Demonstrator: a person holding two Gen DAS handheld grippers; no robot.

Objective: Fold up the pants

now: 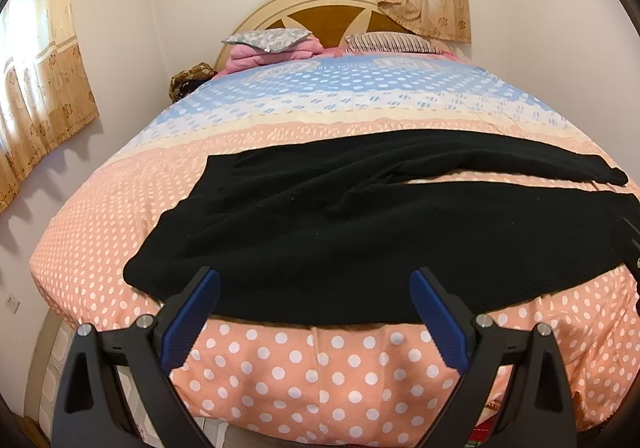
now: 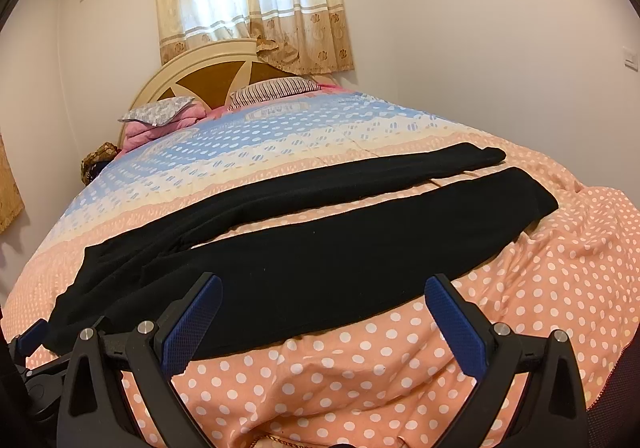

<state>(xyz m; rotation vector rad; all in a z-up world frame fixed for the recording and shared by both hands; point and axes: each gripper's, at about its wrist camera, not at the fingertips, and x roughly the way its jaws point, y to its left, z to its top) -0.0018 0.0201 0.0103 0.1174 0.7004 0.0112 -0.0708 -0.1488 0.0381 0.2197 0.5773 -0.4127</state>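
Black pants (image 1: 320, 224): spread flat across the near part of the bed, waist to the left, both legs running off to the right; in the right wrist view (image 2: 280, 268) a strip of bedspread shows between the two legs.
Near leg: its long edge lies along the front edge of the bed, just beyond both tools.
Far leg: narrower in view, its cuff (image 2: 486, 156) well to the right, apart from the near leg's cuff (image 2: 536, 200).
Waist: some loose folds in the cloth near the crotch; the waist corner sits at the lower left of the pants.
Bedspread (image 1: 320, 380): peach with white dots at the front, blue and cream bands farther back — it hangs over the bed's front edge.
Left gripper (image 1: 316, 280): blue-padded fingers set wide apart, nothing between them; it hangs at the bed's front edge, the tips over the near hem of the pants.
Right gripper (image 2: 324, 286): also spread wide and empty, fingertips over the near leg's edge.
Contact: whether either tool touches the cloth cannot be told.
Pillows (image 1: 268, 38): at the head of the bed, against the headboard (image 1: 320, 10).
Curtains (image 2: 256, 0): beige, drawn over the window behind the headboard.
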